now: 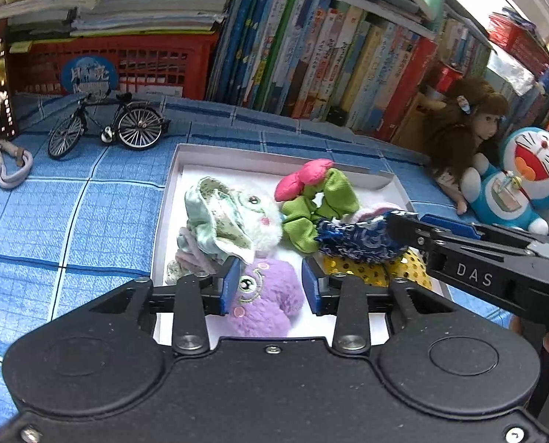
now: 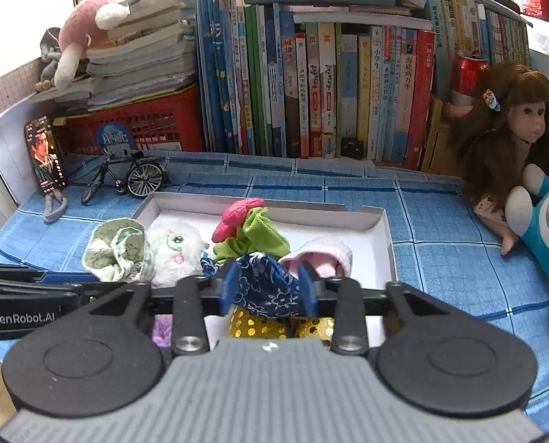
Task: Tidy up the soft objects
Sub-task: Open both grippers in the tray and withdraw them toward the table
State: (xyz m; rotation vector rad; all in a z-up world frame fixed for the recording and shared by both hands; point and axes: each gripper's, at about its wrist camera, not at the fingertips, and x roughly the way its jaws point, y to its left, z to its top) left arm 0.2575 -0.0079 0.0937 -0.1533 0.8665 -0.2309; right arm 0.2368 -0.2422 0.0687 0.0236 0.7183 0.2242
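While right tool (image 2: 267, 289) grips scrunchie (image 2: 267, 288), box wall (image 2: 383, 229) near.

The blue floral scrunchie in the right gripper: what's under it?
Under the blue floral scrunchie, a gold sequin scrunchie lies in the white box; its middle is covered.

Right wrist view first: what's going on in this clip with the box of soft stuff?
A person is sorting soft items in a shallow white box on the blue checked cloth. The right hand-held gripper is shut on a navy floral fabric scrunchie, held above a gold sequin item. The left hand-held gripper is open, its fingers either side of a purple plush toy in the box, not gripping it.
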